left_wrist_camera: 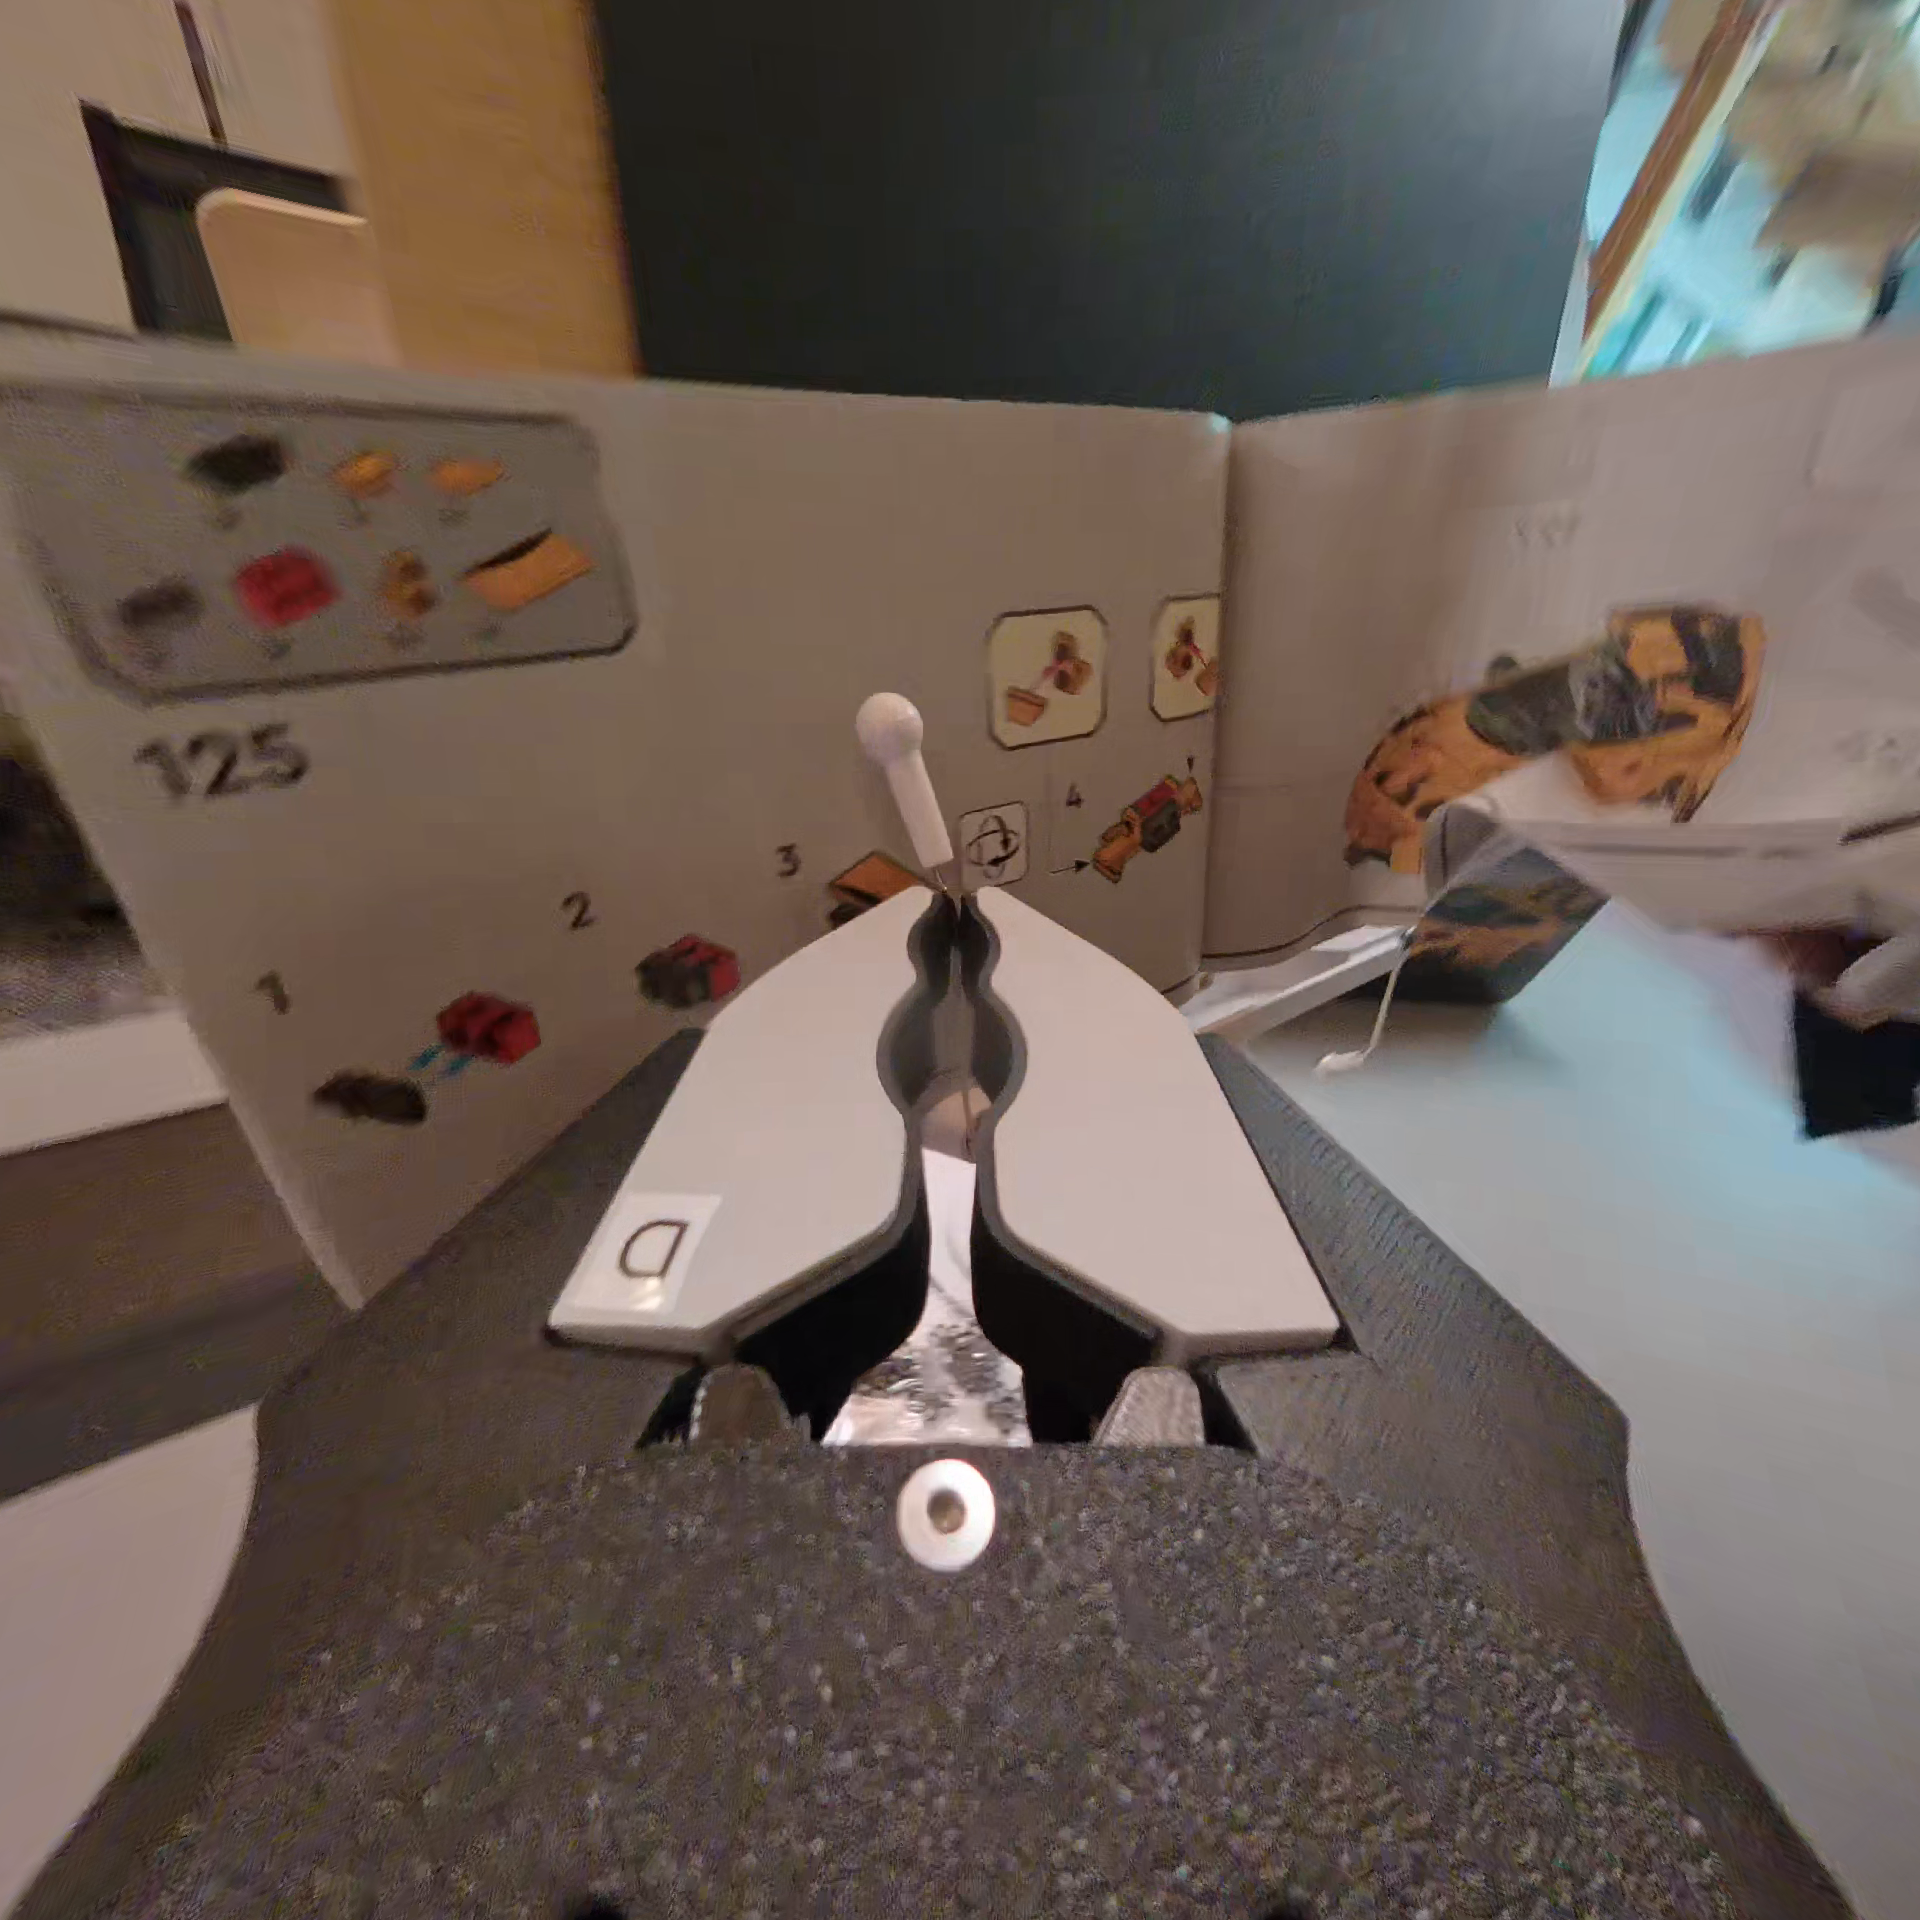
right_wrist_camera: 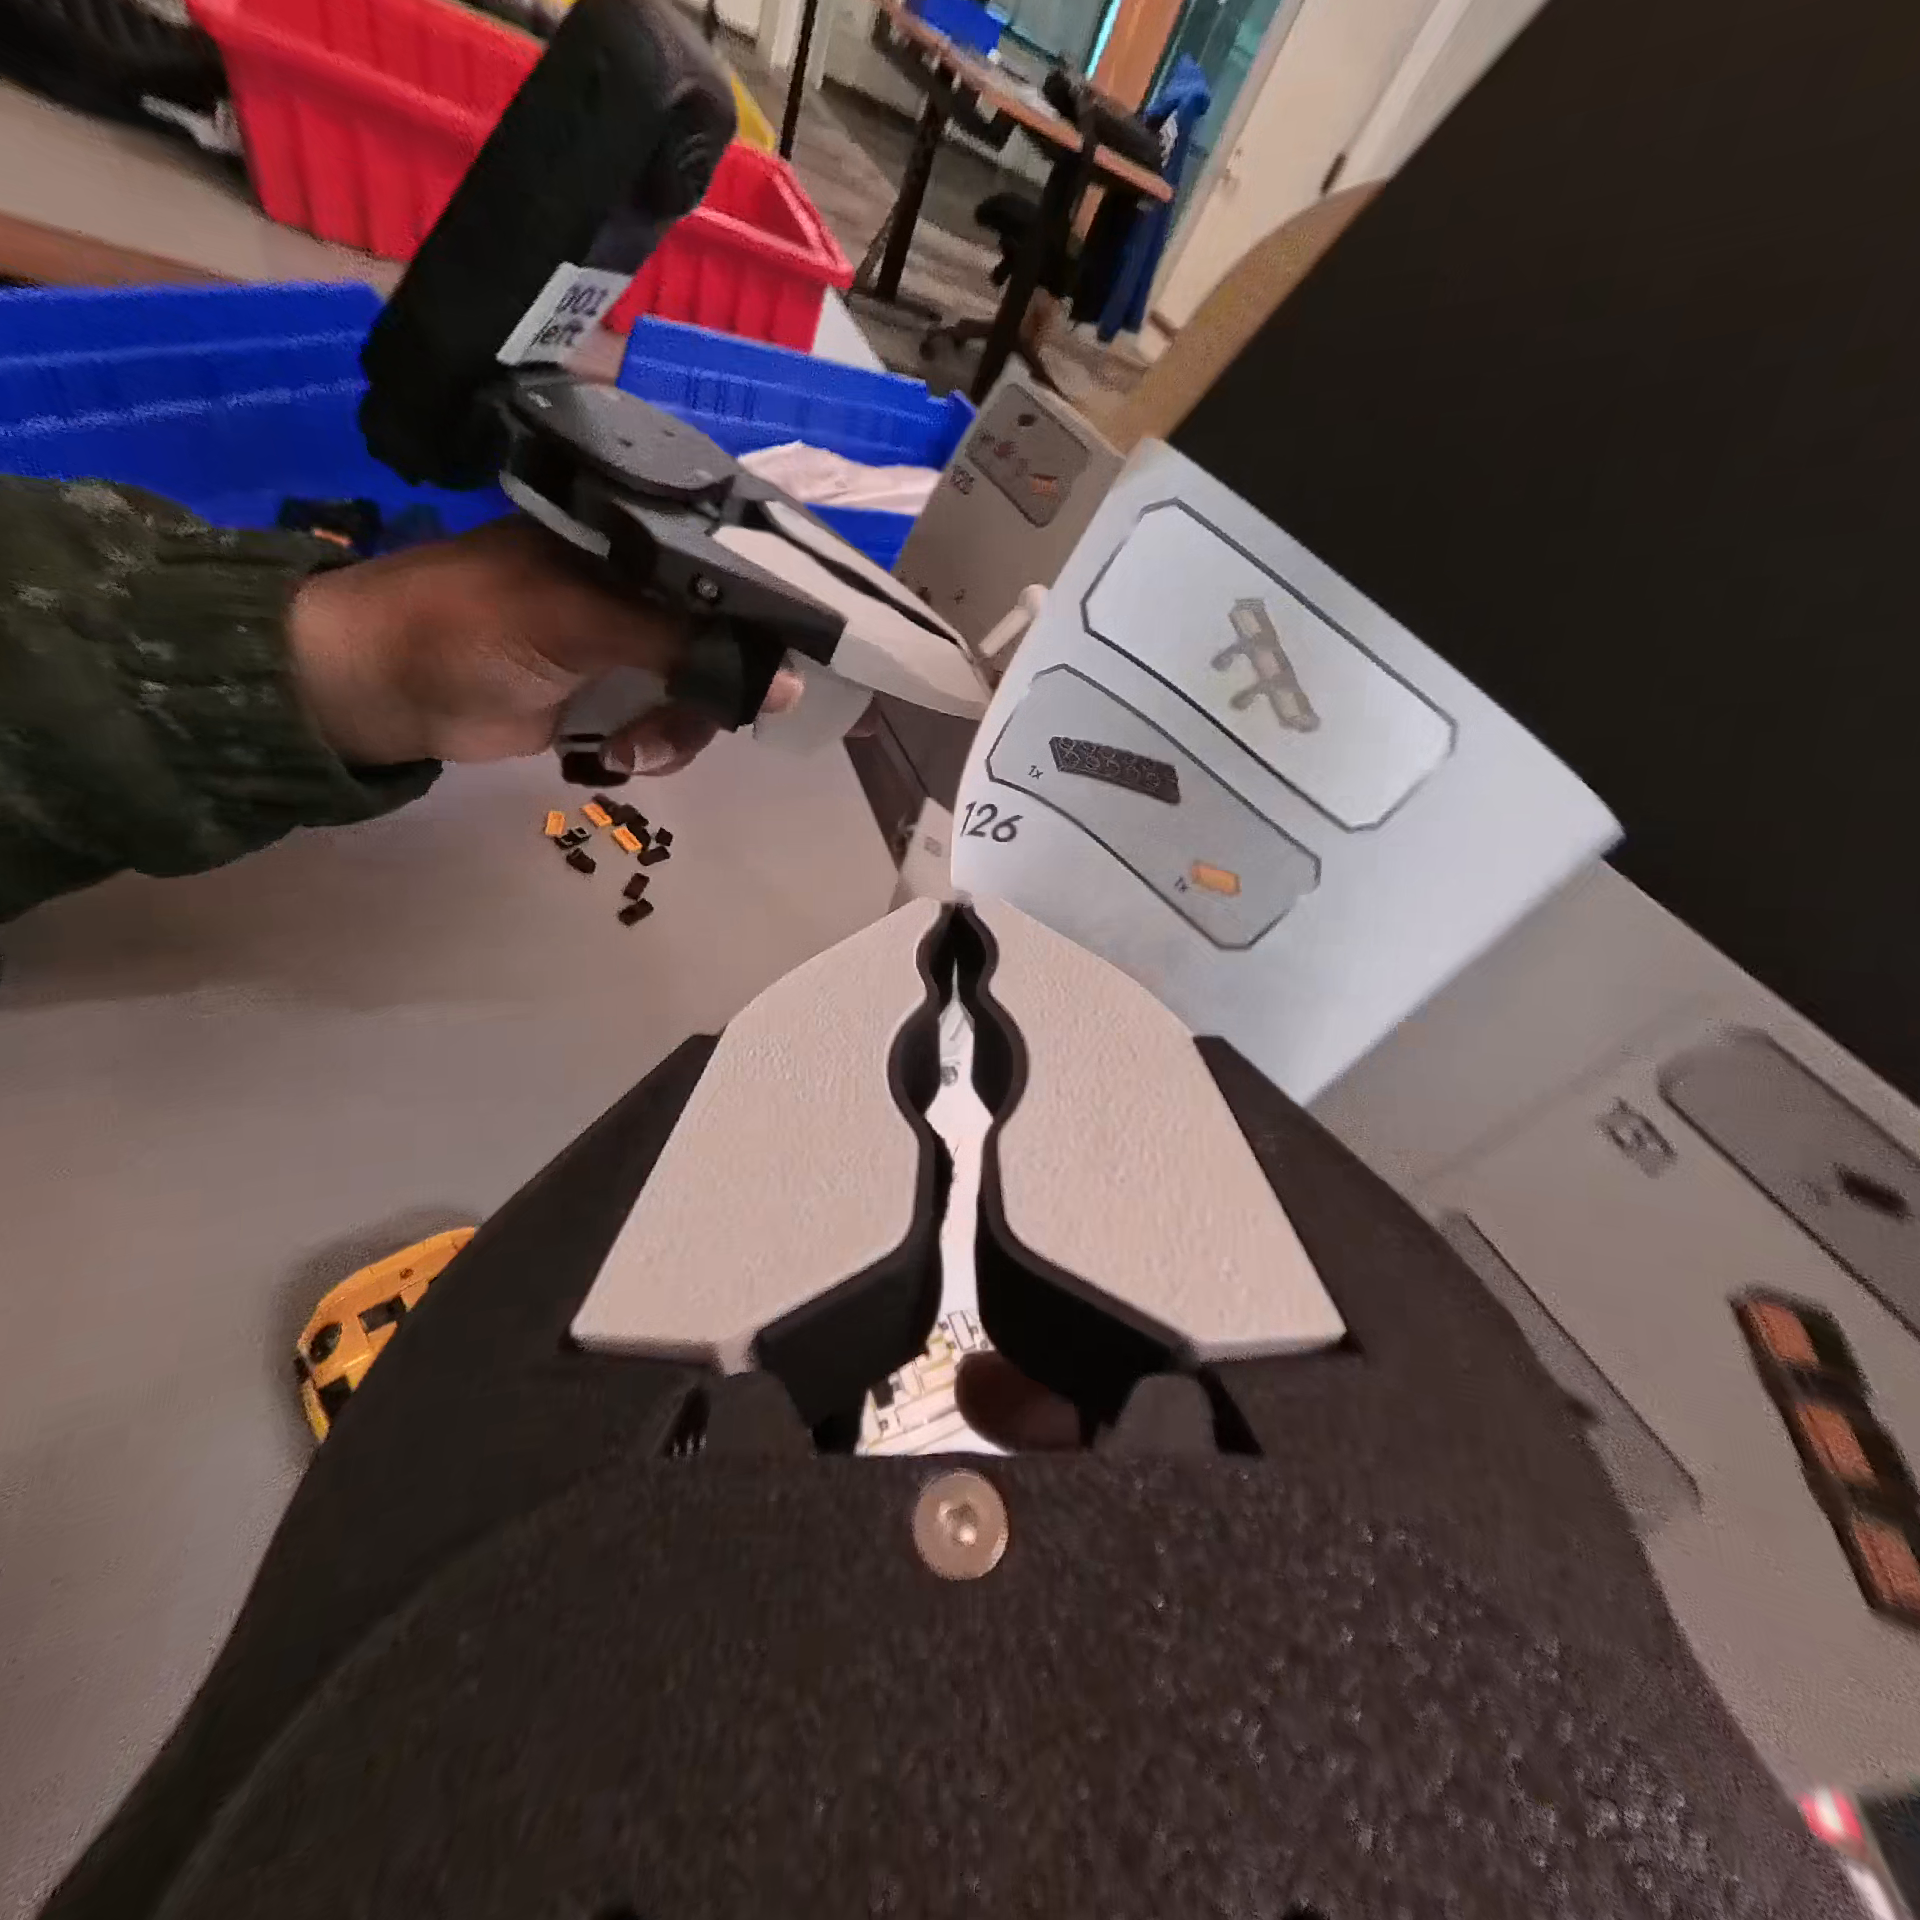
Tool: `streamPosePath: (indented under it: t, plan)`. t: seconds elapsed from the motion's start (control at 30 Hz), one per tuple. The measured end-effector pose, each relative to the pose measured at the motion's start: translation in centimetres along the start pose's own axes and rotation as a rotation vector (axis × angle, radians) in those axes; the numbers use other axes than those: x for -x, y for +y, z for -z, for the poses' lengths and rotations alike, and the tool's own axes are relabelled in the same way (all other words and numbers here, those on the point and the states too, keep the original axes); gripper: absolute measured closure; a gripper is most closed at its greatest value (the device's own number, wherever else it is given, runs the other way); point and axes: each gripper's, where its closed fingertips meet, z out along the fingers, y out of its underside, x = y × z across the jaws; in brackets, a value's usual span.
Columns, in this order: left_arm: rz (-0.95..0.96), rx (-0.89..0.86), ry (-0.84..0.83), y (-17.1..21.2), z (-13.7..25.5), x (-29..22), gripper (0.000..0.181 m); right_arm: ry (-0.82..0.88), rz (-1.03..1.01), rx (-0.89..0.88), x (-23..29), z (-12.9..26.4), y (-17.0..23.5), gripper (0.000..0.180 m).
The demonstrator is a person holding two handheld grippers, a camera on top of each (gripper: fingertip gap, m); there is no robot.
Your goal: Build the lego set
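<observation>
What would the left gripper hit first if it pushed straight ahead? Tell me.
Most likely the open instruction booklet standing just beyond the left gripper. Its shut tips already pinch a white pin, which would reach the page first, though the gap is hard to judge.

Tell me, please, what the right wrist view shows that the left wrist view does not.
Only the right wrist view shows the loose small bricks scattered on the table, the yellow model at its left, the blue bins and red bins, and the hand holding the left claw. Only the left wrist view shows the white ball-headed pin at its claw tips and the booklet's numbered build steps. Both show the open instruction booklet.
</observation>
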Motion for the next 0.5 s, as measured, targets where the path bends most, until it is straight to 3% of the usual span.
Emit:
streamPosePath:
  t: [0.2,0.5]
  plan:
    - [0.379,-0.098,0.093,0.6,1.0,1.9,0.179,-0.139,0.108,0.085,3.0,-5.2,-1.0,0.18]
    - [0.749,-0.253,0.219,1.9,2.2,3.3,0.179,-0.239,0.239,0.274,5.2,-12.8,-0.6,0.18]
